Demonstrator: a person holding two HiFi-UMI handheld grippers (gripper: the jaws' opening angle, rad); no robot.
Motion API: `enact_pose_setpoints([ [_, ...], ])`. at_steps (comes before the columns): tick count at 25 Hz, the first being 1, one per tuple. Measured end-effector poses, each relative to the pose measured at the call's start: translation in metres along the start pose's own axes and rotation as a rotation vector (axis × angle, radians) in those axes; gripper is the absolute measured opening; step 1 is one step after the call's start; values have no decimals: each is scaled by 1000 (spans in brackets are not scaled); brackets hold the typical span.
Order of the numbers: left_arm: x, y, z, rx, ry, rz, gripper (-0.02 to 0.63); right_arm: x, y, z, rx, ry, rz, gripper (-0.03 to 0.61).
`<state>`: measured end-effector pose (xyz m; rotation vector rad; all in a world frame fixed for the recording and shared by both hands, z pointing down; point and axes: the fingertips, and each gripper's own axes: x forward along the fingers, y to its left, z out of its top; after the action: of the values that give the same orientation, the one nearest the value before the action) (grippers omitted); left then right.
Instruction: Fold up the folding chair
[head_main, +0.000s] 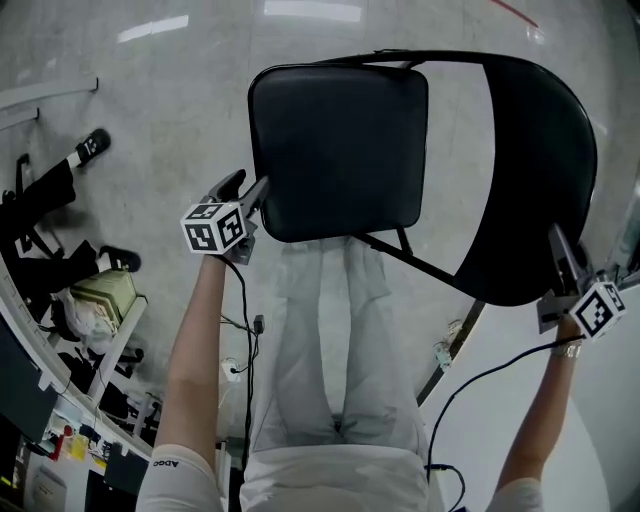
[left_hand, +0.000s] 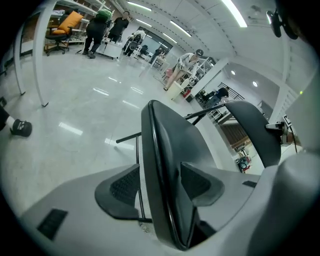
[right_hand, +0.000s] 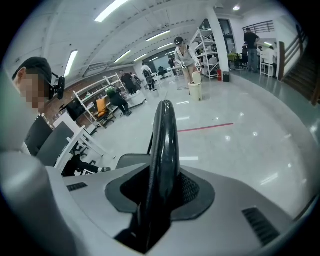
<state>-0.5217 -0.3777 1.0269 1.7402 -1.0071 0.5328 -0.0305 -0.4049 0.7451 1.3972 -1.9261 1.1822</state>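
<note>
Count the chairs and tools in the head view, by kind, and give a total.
chair: 1
tool: 2 (left tool, right tool)
total: 3

The person wears a white short-sleeved shirt (head_main: 330, 482) (small dark lettering on the left sleeve, too small to read) and pale grey trousers (head_main: 335, 340). The left gripper (head_main: 252, 190) and right gripper (head_main: 558, 245) are pale grey moulded shells with black, finely textured pads (left_hand: 125, 185). Each carries a white cube with black square markers (head_main: 214, 228) and trails a thin black cable (head_main: 247, 330).
</note>
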Motion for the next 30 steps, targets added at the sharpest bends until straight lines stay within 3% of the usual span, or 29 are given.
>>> enact_pose_setpoints([
  [6, 13, -53, 11, 39, -12, -35, 247, -13, -69, 4, 12, -15, 51, 120],
  [16, 26, -132, 20, 8, -37, -41, 276, -31, -173, 1, 65, -26, 90, 132],
  [30, 54, -207, 30, 77, 34, -110, 302, -35, -267, -5, 104, -43, 126, 155],
])
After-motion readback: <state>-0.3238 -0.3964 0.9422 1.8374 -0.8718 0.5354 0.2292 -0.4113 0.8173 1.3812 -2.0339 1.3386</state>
